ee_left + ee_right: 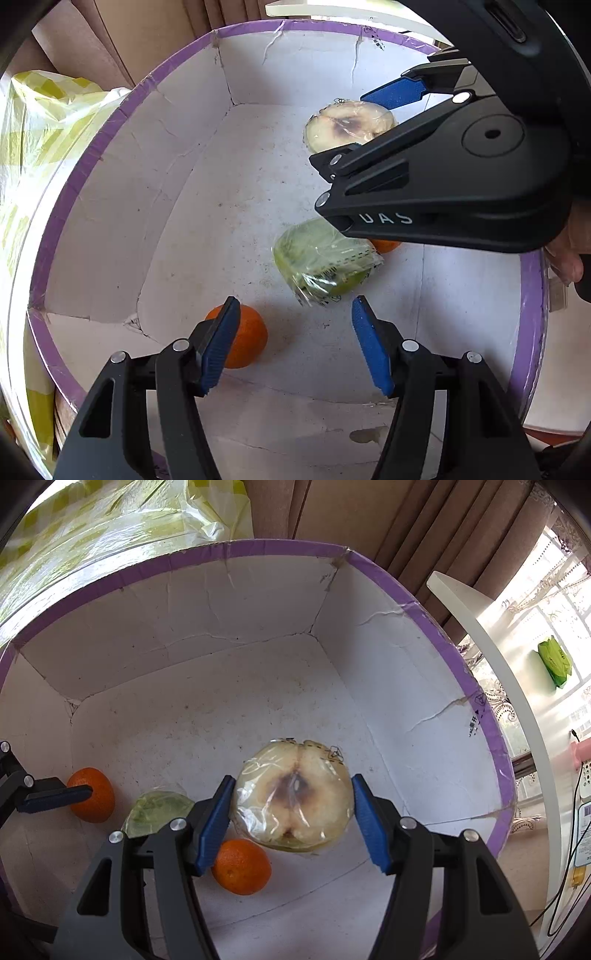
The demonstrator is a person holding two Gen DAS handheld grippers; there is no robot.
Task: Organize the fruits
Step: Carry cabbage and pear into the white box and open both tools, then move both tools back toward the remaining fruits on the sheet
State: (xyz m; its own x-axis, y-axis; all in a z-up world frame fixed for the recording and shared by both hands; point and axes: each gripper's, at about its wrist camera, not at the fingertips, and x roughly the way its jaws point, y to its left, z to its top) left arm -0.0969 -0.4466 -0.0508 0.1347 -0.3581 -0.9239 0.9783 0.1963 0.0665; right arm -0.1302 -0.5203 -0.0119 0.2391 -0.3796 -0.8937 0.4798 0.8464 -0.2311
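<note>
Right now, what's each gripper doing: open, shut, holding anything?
Left gripper: open, empty, above the box floor beside an orange.
Right gripper: fingers straddle the wrapped apple half; whether they grip it cannot be told.

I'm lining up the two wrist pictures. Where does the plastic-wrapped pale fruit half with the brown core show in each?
Left wrist view: wrapped pale fruit half upper right, partly behind the right tongs.
Right wrist view: lower centre, between its blue pads.
Shared landmark: wrapped green fruit.

R gripper (pixel 291 823) pads clamp wrapped cut fruit (pixel 293 801) over box (pixel 258 686) w/ two oranges (pixel 242 866)
</note>
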